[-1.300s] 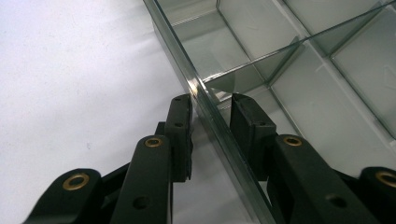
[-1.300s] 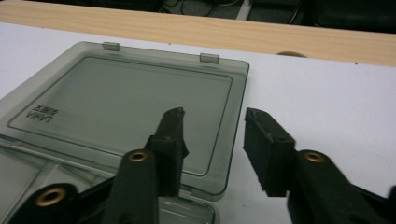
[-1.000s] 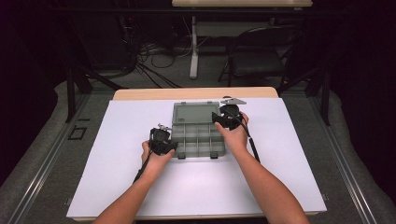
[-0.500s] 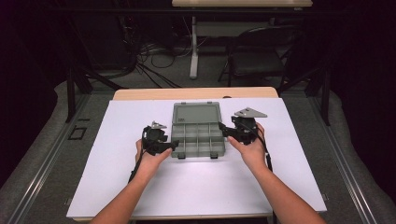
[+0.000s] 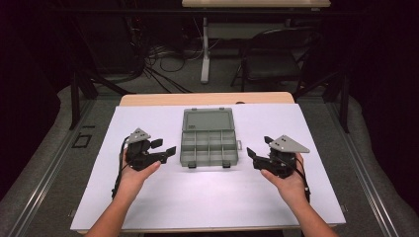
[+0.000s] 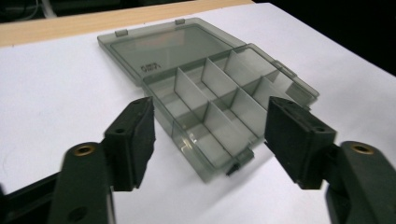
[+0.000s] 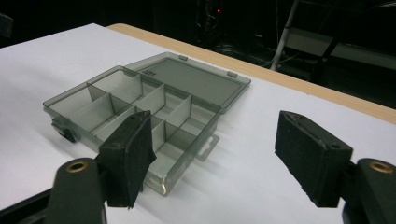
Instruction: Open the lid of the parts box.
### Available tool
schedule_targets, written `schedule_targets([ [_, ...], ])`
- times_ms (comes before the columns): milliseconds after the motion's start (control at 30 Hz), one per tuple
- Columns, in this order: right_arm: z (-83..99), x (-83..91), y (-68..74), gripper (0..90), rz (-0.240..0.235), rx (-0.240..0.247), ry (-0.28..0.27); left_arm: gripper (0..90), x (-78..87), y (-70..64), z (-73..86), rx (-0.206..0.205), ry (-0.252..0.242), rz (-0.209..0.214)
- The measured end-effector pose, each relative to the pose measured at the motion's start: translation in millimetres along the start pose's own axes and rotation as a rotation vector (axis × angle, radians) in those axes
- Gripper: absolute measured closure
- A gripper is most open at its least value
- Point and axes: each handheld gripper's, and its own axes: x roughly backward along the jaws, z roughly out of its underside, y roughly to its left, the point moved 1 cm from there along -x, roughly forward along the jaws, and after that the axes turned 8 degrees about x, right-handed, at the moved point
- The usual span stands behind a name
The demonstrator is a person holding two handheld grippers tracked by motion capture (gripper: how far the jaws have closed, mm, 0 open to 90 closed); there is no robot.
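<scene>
The grey compartment box (image 5: 207, 137) lies open at the centre of the high view, lid flat toward the top of the frame, compartments empty. The left gripper (image 5: 164, 150) hovers just left of it and the right gripper (image 5: 258, 153) right of it, both with jaws spread wide and holding nothing. Being light and on smooth white table (image 5: 207, 197), the box could skid or tip if nudged from one side alone

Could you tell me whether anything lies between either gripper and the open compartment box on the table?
Nothing visible does. The compartment box lies open on the white table cover, with the left gripper and the right gripper on either side of it, both open. Only bare white surface separates each from the box.
</scene>
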Motion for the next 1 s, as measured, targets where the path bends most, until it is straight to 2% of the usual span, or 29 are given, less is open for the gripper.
schedule_targets([
  [67,5.4,7.6,0.7,26.5,0.013,0.001,-0.021,31.9,6.0,1.2,4.5,-0.021,-0.018,0.003],
  [133,11.5,13.2,0.7,24.8,0.005,-0.002,-0.024,29.9,11.2,3.3,9.0,-0.05,-0.031,0.005],
  [200,14.6,15.3,0.7,23.4,0.005,0.001,-0.015,27.1,13.2,4.4,11.6,-0.055,-0.038,0.002],
  [233,21.7,20.0,0.5,21.6,0.003,0.002,0.0,24.9,17.1,7.2,16.6,-0.063,-0.048,-0.007],
  [333,30.2,24.8,0.2,17.1,0.0,-0.008,0.033,22.2,23.2,12.3,23.7,-0.062,-0.07,-0.015],
  [400,33.8,24.8,0.6,16.4,0.014,-0.009,0.023,21.1,25.4,14.0,26.2,-0.063,-0.078,-0.019],
  [433,37.2,26.8,0.2,16.1,0.008,-0.007,0.039,19.9,27.6,16.0,29.4,-0.058,-0.091,-0.024],
  [467,45.9,27.7,-1.4,16.0,0.01,-0.013,0.042,18.4,29.8,19.6,32.9,-0.053,-0.104,-0.028],
  [567,54.5,25.5,-4.3,15.3,0.013,-0.044,0.041,15.8,32.0,25.8,37.1,-0.041,-0.118,-0.033],
  [733,60.2,23.3,-9.6,15.1,0.023,-0.051,0.035,15.3,32.6,31.5,40.2,-0.037,-0.125,-0.029],
  [1000,69.9,21.5,-16.2,14.2,0.029,-0.056,0.053,14.7,31.3,43.9,44.5,-0.021,-0.093,-0.062],
])
